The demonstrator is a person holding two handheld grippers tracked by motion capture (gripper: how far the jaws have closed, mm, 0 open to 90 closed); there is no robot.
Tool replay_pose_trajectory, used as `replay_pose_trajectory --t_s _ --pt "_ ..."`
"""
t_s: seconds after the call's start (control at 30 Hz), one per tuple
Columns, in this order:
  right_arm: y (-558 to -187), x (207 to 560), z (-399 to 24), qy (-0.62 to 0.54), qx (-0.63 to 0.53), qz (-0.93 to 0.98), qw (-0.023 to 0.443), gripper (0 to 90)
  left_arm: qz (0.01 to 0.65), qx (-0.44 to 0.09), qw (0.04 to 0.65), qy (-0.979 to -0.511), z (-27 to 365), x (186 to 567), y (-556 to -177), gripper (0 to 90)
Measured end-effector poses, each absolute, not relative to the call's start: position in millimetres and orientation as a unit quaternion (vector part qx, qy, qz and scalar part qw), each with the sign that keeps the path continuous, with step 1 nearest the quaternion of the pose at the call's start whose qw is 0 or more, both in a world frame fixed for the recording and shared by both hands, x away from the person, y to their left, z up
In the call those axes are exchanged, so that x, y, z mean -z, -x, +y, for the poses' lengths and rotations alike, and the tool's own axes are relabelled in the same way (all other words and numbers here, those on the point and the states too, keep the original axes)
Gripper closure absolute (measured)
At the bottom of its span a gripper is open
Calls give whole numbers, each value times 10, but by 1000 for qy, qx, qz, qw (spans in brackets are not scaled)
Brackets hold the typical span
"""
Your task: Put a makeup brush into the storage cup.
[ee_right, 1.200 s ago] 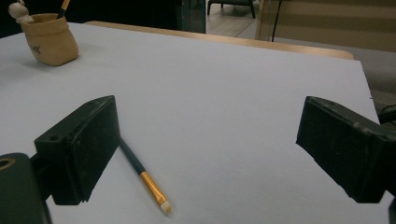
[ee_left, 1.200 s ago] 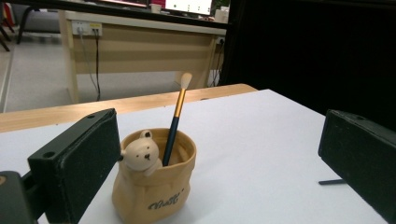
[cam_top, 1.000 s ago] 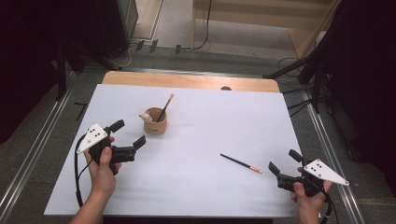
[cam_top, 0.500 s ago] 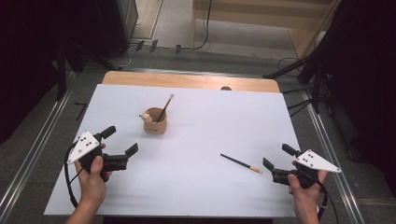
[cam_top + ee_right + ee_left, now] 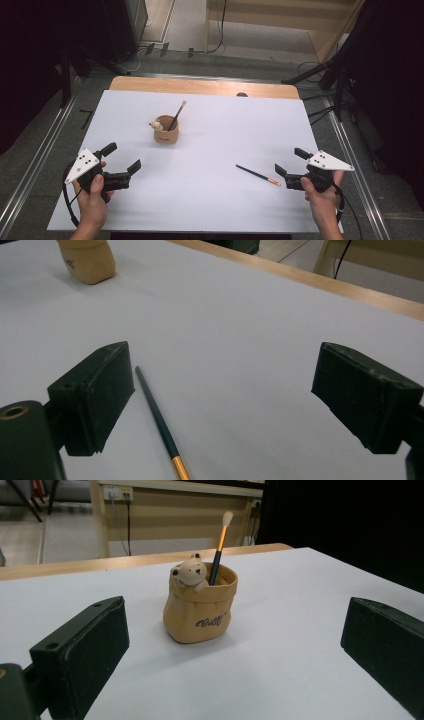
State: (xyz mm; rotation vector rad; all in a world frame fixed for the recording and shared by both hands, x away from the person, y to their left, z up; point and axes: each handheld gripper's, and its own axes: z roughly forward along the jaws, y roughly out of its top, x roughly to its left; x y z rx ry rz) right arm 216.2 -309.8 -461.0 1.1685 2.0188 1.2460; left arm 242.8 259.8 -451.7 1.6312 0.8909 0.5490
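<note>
The right hand-held gripper point(image 5: 292, 169), carried in the person's right hand point(image 5: 322, 196) near the right front of the tabletop point(image 5: 225, 125), has its jaws standing wide apart with nothing between them; in the right gripper view point(image 5: 222, 395) a loose brush point(image 5: 159, 422) lies on the white surface just beside the jaw at the left of that view, touching neither jaw. In the high view this brush point(image 5: 258, 174) lies flat, just beside the gripper's tips on the side toward the middle of the tabletop, its dark handle pointing away from the gripper and its copper-coloured band at the end nearest it. The left hand-held gripper point(image 5: 121, 158), carried in the left hand point(image 5: 92, 197) near the left front, likewise has its jaws apart and empty, and in the left gripper view point(image 5: 235, 640) it faces the cup. The cup point(image 5: 166, 130) stands upright left of centre, well apart from both grippers. It is a tan, sack-shaped holder point(image 5: 201, 607) with dark script lettering on its front and a small bear figure point(image 5: 189, 573) peeking over its rim. Inside it stands a second brush point(image 5: 219, 545), leaning on the rim, with a dark handle, an orange-gold band and a pale bristle tip pointing upward. A wooden edge point(image 5: 200, 86) shows along the far side of the tabletop.
</note>
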Motion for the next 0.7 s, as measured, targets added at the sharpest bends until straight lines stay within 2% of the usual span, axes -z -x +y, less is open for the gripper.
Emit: replay_pose_trajectory --t_s 0.7 --pt "-2405 4550 -2906 -419 -413 780 212 128 394 -245 546 -698 2843 4686 -2283 0"
